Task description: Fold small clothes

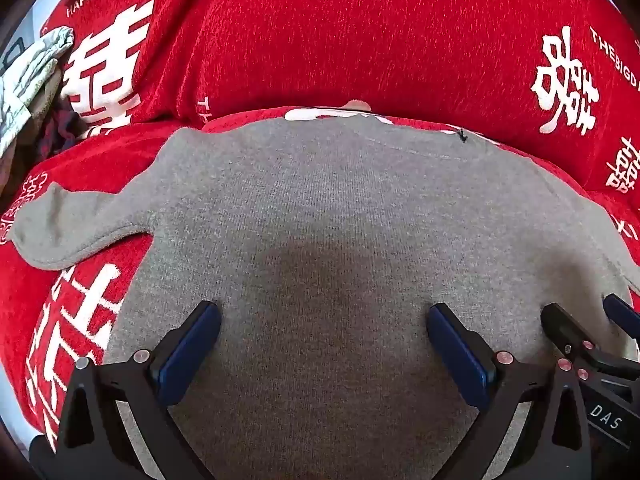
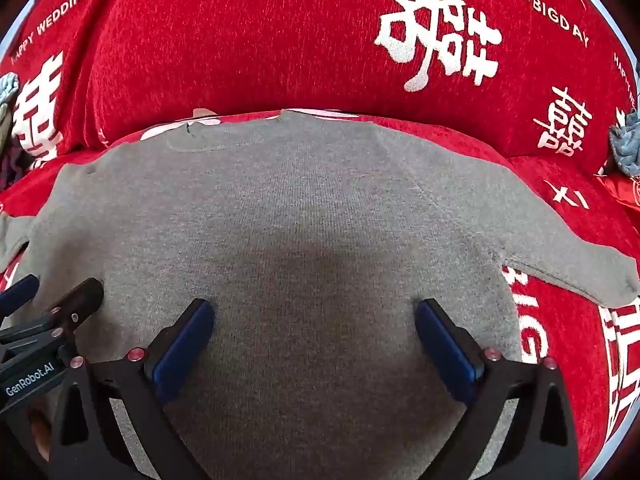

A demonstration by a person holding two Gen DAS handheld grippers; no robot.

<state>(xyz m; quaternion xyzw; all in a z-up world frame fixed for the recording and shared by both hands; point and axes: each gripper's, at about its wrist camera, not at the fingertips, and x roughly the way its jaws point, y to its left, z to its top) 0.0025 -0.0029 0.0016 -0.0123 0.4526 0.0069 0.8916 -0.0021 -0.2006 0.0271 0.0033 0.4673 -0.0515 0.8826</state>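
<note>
A small grey knit sweater (image 1: 320,208) lies spread flat on a red cover, collar at the far side, one sleeve (image 1: 68,228) sticking out to the left. In the right wrist view the same sweater (image 2: 304,208) shows its other sleeve (image 2: 572,268) reaching right. My left gripper (image 1: 322,316) hovers open over the lower body of the sweater, nothing between its blue pads. My right gripper (image 2: 314,312) is open too, just above the grey cloth. Each gripper shows at the edge of the other's view, the right gripper (image 1: 584,324) and the left gripper (image 2: 56,292) side by side.
The red cover (image 1: 360,40) with white characters and lettering drapes a seat and its backrest behind the sweater. A heap of pale and dark clothes (image 1: 28,80) lies at the far left. A bluish-grey garment (image 2: 626,148) sits at the right edge.
</note>
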